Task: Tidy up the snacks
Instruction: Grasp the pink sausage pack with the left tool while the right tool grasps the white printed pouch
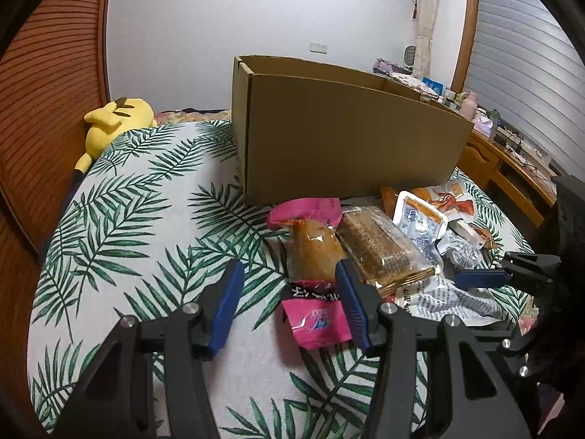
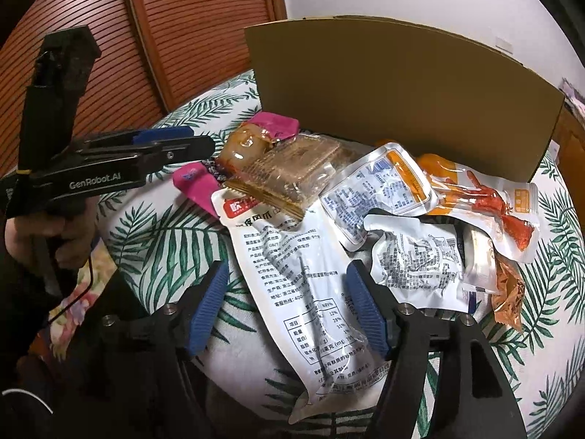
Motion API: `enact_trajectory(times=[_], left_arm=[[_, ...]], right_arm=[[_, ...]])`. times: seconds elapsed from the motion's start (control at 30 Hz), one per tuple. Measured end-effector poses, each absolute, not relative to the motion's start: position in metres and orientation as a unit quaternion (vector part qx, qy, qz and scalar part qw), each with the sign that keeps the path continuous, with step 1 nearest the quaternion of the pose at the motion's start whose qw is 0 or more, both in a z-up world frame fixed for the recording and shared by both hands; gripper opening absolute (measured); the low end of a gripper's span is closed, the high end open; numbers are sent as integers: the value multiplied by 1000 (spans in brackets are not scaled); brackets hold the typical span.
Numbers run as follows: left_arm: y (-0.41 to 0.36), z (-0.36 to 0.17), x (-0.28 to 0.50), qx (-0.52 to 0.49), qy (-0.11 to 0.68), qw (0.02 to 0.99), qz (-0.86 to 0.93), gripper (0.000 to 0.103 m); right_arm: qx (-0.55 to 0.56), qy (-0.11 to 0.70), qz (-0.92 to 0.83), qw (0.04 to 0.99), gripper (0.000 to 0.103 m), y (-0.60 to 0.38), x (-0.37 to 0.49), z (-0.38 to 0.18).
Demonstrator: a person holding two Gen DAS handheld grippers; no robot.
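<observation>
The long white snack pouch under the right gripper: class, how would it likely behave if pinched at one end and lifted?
The long white pouch looks thin and creased, so it would probably droop. Its glossy film may slip between the right gripper pads. The clear-wrapped biscuit pack overlaps its top edge and might shift.

Left claw: black frame, two blue ribbed pads, jaws spread wide, nothing between them. Seen side-on in the right wrist view, levelled and pointing right, with white lettering on its body; the person's hand is wrapped round the grip below.

Right claw: same black frame and blue pads, jaws spread wide, nothing gripped. Its tip shows at the right edge of the left wrist view, pointing left.
</observation>
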State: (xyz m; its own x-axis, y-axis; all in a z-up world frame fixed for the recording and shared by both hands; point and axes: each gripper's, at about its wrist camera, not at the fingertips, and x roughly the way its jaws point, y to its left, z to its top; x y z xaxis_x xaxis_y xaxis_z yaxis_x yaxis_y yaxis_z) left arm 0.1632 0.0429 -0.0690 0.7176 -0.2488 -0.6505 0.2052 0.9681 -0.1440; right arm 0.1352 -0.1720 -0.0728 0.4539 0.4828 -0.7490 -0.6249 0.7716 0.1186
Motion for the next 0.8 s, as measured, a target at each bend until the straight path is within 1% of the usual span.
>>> enact_trajectory(times=[0.2, 0.43, 0.8], left_arm=[[43, -70, 164, -34, 357, 925, -123, 52], [42, -70, 165, -35, 358, 925, -125, 52], [28, -59, 179, -38, 365, 920, -139, 52]], right_arm=[[-122, 405, 314, 850, 74, -169, 135, -77], [-146, 401, 304, 852, 74, -173, 135, -83], [-151, 403, 308, 848, 72, -171, 136, -83]])
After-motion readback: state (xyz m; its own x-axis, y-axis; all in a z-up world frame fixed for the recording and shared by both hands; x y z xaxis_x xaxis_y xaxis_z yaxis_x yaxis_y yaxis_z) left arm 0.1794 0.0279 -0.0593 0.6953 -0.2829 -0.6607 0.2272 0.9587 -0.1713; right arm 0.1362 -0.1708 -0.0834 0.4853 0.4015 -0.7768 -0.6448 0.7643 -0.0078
